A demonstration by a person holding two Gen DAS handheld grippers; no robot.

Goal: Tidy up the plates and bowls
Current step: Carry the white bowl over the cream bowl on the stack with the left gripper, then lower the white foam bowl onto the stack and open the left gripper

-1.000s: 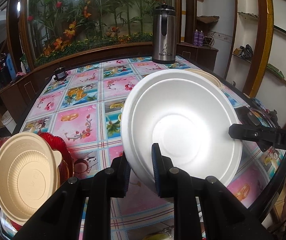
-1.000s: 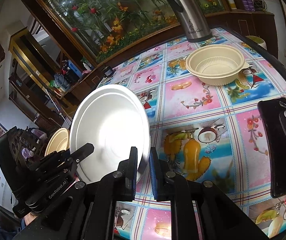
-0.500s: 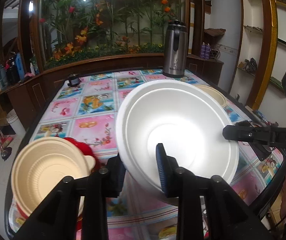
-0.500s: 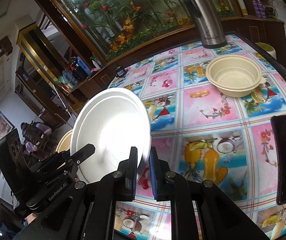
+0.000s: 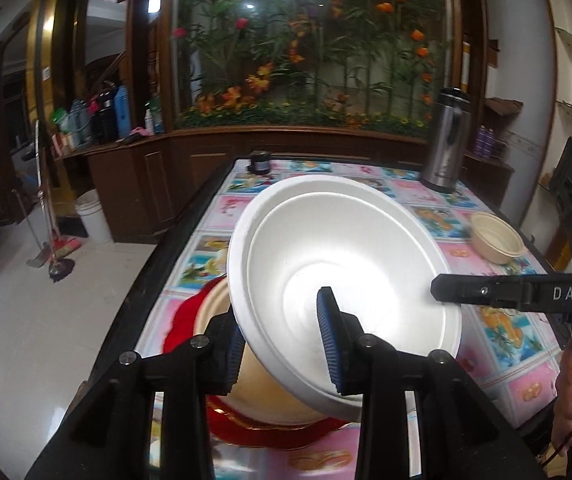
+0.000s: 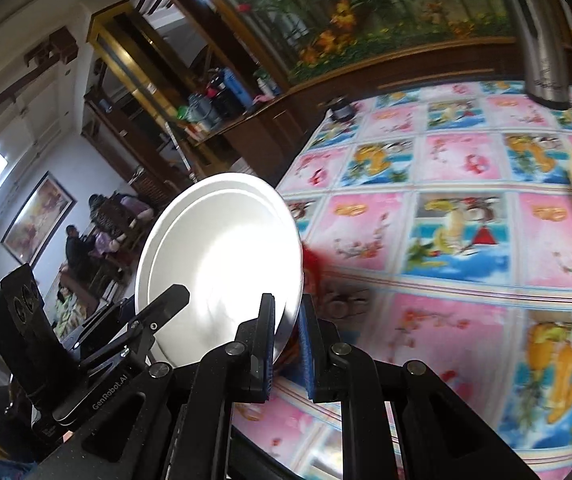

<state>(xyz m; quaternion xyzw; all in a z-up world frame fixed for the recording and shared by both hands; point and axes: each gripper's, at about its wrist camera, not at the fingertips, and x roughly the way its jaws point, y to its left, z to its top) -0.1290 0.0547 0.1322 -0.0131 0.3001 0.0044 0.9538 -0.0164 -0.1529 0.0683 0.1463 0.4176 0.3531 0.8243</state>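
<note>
My left tongs (image 5: pixel 286 344) straddle the near rim of the white foam bowl (image 5: pixel 346 264): one blue pad sits inside the bowl, the other outside under the rim, and a gap shows between the pads and the wall, so the jaws stand narrow but loose around it. My right tongs (image 6: pixel 286 344) are clamped tight on the opposite rim of the same bowl (image 6: pixel 222 256), the wall pinched between the two pads; in the left wrist view their black finger reaches in over the rim from the right, with my right hand (image 5: pixel 570 400) on the handle at the frame edge. The bowl is tilted, its mouth turned towards me, and held above the near left corner of the tabletop (image 5: pixel 498 344), which carries a pink and blue fruit-patterned cloth.

Directly under the bowl a tan plastic bowl (image 5: pixel 214 308) sits on a red plate (image 5: pixel 182 320), both mostly hidden by the foam bowl and my tongs. Farther out on the right, well apart, a second tan bowl (image 5: pixel 496 240) stands on the cloth. At the far edge stand a steel thermos jug (image 5: pixel 444 144) at the right corner and a small dark jar (image 5: pixel 259 161) towards the left. Beyond the tabletop, a wooden cabinet fronts a glass panel of flowers (image 5: pixel 306 48).
</note>
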